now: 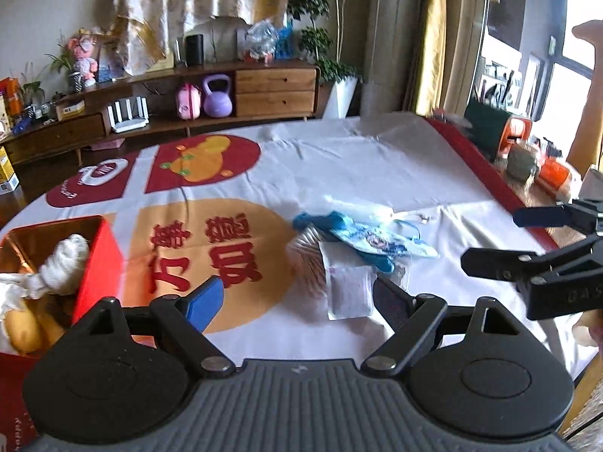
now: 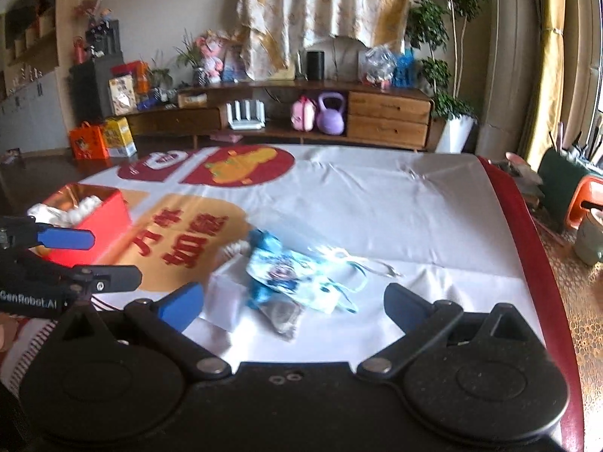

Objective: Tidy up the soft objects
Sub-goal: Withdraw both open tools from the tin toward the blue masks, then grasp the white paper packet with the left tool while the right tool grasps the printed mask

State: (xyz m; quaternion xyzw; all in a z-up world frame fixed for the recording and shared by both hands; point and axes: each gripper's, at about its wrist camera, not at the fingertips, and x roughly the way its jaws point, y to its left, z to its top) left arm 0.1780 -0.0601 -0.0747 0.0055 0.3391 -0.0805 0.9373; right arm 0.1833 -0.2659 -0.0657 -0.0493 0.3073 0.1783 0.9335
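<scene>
Both the left hand-held gripper (image 1: 297, 299) and the right hand-held gripper (image 2: 294, 303) stand wide apart, empty. Just beyond them lies a blue cloth pile (image 2: 286, 278) on the worktop (image 2: 377, 203). The red box (image 2: 90, 218) sits left of the pile.

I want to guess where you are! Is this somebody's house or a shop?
Most likely a home living room. A low wooden sideboard stands along the wall with a purple kettlebell and a pink toy bag on its shelf, beside a potted tree, and a tablecloth covers the table.

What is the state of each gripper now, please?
Left gripper: open, fingers wide apart, holding nothing.
Right gripper: open, fingers wide apart, holding nothing.
</scene>
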